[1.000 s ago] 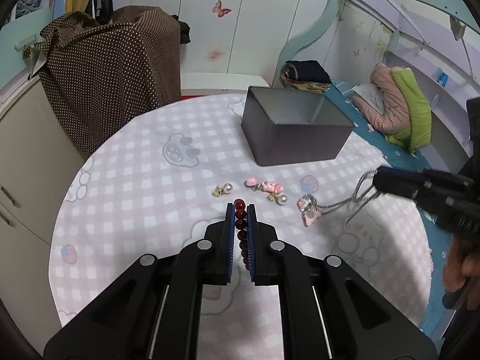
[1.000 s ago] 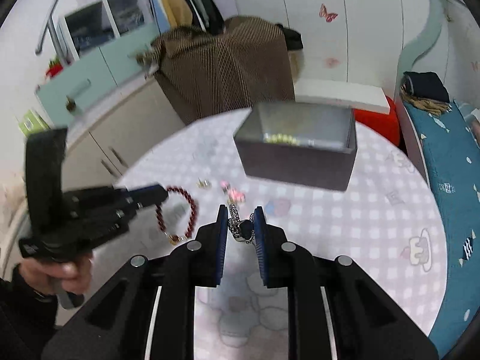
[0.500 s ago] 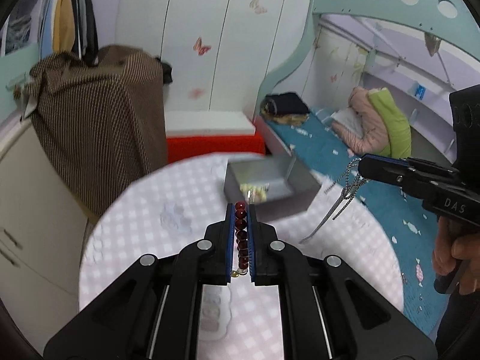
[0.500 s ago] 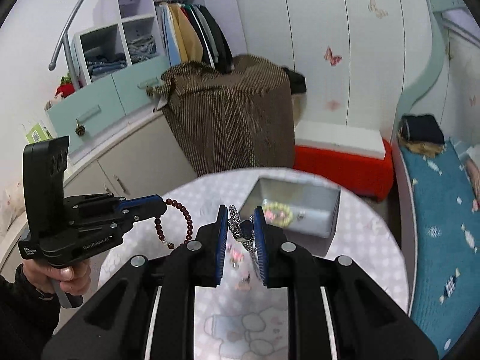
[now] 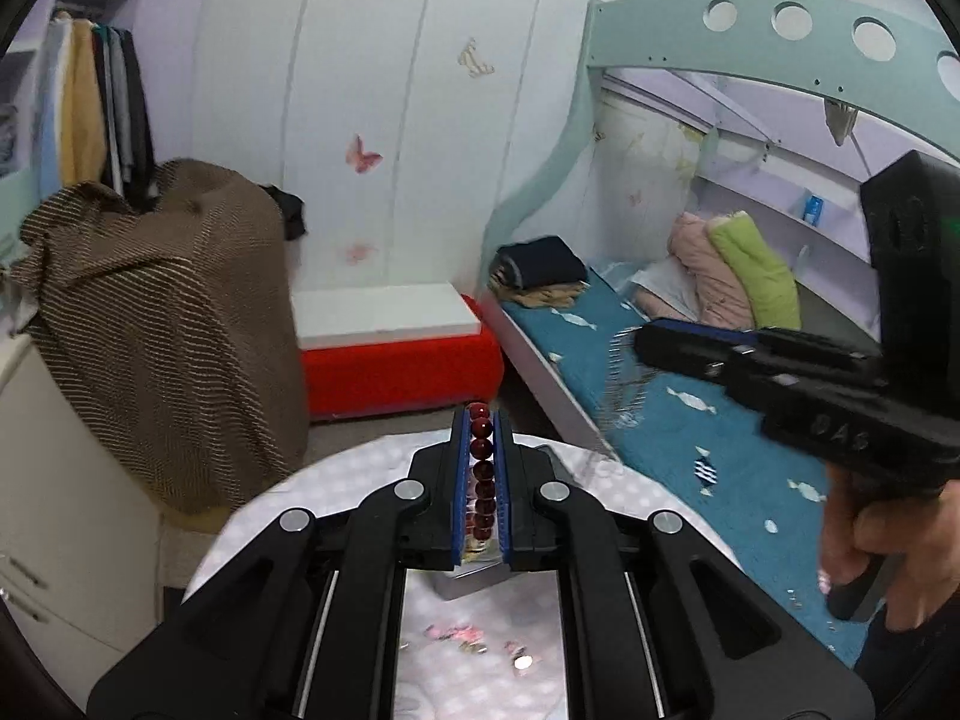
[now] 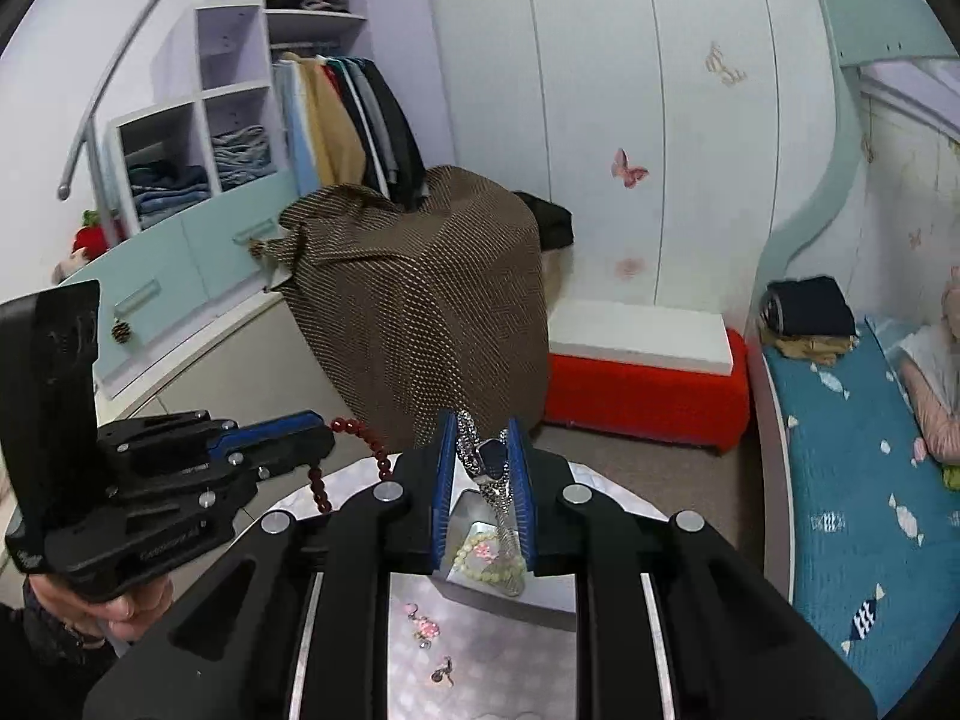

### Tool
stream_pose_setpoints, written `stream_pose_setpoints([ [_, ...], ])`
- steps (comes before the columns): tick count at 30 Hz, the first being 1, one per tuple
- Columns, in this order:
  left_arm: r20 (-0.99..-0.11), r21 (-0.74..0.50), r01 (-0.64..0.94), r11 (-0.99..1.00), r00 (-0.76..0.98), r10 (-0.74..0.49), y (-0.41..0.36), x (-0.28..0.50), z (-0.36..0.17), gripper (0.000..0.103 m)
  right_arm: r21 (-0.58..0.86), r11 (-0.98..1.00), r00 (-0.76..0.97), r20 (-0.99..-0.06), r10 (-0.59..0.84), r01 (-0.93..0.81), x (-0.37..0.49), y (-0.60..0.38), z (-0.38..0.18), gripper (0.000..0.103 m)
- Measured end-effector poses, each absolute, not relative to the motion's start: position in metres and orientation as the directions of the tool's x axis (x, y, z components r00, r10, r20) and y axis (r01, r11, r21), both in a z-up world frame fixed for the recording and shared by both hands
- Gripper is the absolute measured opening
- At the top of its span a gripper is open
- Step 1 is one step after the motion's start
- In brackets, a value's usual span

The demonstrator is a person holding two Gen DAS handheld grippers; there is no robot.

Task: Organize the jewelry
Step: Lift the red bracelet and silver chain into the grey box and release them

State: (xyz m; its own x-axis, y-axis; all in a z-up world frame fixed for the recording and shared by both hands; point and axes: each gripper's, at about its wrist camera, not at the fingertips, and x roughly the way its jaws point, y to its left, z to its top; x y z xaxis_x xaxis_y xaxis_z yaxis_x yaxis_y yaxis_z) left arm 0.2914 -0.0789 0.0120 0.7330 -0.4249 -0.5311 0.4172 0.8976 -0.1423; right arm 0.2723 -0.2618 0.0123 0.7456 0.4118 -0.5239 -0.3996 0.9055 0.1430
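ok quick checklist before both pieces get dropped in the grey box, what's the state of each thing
1. Left gripper shut on the red bead bracelet: ok.
2. Right gripper shut on the silver chain necklace: ok.
3. Grey box open, beaded bracelet already inside: ok.
4. Silver chain hanging over the box opening: ok in the right wrist view.
5. Red bracelet above the box: cannot tell, its loop hangs off to the left.
6. Small pieces remaining on the table: not ok, not yet sorted.
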Motion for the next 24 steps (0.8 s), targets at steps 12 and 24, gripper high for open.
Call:
stream_pose_setpoints([
  [12, -0.646, -0.195, 0.425, 0.884, 0.623, -0.442, -0.117, 0.352, -0.028, 0.008, 0.183, 0.940, 0.665, -0.668, 0.334, -0.288, 0.324, -0.269, -0.048, 0.016],
  [24, -0.663, -0.176, 0.299, 0.938, 0.668, -0.338, -0.095, 0.365, -0.053, 0.093, 0.222, 0.962, 0.674, -0.687, 0.272, -0.162, 0.324, -0.294, -0.069, 0.095],
])
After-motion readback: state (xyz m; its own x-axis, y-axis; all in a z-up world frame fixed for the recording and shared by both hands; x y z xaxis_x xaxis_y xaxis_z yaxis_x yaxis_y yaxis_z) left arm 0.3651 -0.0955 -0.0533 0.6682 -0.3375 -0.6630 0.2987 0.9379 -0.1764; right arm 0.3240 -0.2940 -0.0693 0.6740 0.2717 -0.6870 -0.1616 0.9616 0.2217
